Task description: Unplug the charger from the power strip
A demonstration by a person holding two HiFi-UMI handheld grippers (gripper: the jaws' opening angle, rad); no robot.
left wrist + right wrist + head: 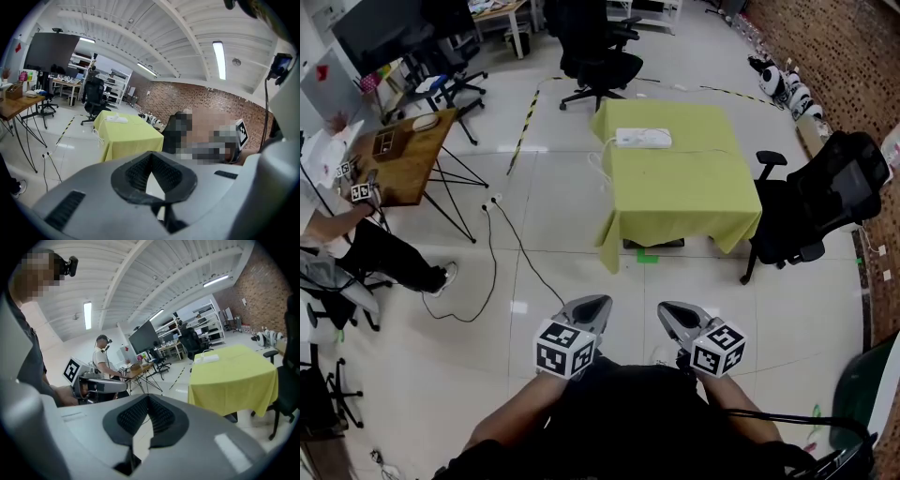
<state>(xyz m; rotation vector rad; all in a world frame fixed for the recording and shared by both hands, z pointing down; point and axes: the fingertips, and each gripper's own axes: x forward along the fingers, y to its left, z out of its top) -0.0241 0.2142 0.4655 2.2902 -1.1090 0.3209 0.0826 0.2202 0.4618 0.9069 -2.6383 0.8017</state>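
A white power strip (643, 138) lies near the far edge of a table draped in a yellow-green cloth (684, 187). A white cord (600, 164) hangs off the table's left side. The charger itself is too small to make out. Both grippers are held close to my body, well short of the table. The left gripper (596, 304) and the right gripper (668, 310) point toward it, each shut with nothing between the jaws. The left gripper view shows its closed tips (151, 157) and the strip (116, 119) far off. The right gripper (148, 399) sees the strip (207, 358) likewise.
A black office chair (825, 202) stands right of the table and another (600, 56) behind it. A wooden desk (398, 155) and a seated person (337, 234) are at the left. A black cable (502, 234) trails across the tiled floor between me and the table.
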